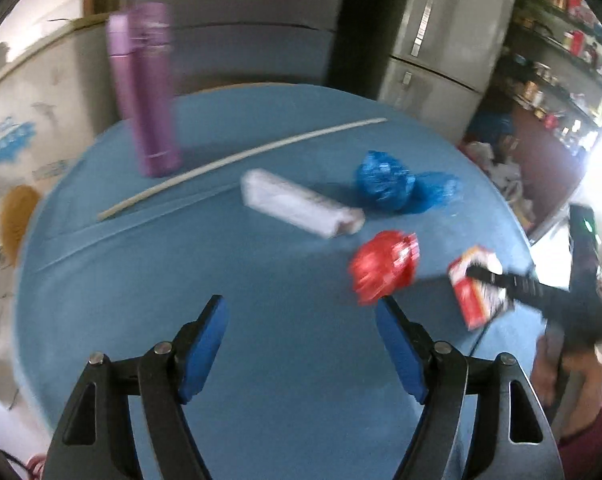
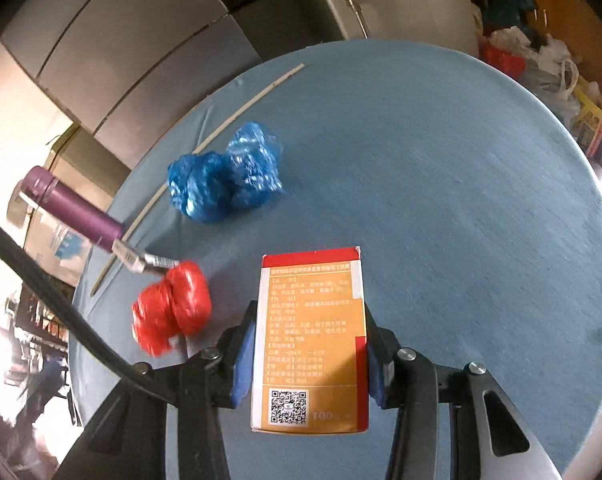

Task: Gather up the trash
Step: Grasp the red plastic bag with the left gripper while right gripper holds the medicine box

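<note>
Fingers of the right gripper [image 2: 307,356] clamp a red-and-orange box [image 2: 311,340] above the blue table [image 2: 461,200], while the left gripper [image 1: 301,340] hangs spread and empty near a red wad [image 1: 383,270]. Collection looks barely begun: the red wad, blue wad [image 1: 385,186] and white box [image 1: 301,204] lie uncollected. The held carton appears rigid, printed, undented.

Counted on the blue tabletop [image 2: 441,160]: one purple bottle [image 1: 149,96]; one long pale stick [image 1: 237,160]; one white oblong box [image 1: 301,204]; two crumpled blue plastic wads [image 2: 225,176], touching each other; one crumpled red wad [image 2: 169,312]; one red-and-orange carton [image 2: 313,340]. Seven items in all, across six kinds. Also counted: two tools.
</note>
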### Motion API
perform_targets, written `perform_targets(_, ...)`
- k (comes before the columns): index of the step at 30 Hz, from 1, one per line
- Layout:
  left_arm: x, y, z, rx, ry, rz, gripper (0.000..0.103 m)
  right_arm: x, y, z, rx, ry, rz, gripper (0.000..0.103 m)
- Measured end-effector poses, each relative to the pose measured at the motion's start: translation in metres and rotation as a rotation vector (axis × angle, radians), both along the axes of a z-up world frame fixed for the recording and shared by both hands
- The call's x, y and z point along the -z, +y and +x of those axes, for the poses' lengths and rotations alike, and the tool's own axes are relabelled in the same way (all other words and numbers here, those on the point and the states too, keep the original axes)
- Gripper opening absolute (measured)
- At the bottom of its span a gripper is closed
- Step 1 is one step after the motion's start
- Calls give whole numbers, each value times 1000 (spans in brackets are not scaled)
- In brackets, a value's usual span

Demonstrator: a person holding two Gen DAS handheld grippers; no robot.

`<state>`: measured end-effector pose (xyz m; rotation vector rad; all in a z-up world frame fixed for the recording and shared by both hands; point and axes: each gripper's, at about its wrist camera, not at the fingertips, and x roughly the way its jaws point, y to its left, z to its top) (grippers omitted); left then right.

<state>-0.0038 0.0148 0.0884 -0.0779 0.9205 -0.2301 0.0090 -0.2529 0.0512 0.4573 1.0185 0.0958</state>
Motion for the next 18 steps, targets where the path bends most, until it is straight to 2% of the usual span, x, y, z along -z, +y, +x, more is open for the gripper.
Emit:
perform_targets(5, 19, -47, 39, 89, 18, 31, 77, 3, -12, -12, -18, -18, 13, 48)
perform_targets(11, 44, -72, 66, 111, 92, 41, 76, 11, -20, -16, -26, -31, 63, 48)
perform_targets(12, 48, -73, 67, 109, 103, 24, 74, 11, -21, -17, -25, -38, 69, 48)
perform_targets(13, 51, -73, 67, 113, 116, -3, 64, 10, -20, -17, -27, -42, 70, 48)
perform_targets(15, 56, -73, 68, 117, 138, -50, 56, 12, -19, -16, -34, -46, 73, 48)
perform_targets(18, 51, -73, 59, 109, 105, -33, 45, 11, -16, -19, -37, -53, 70, 48)
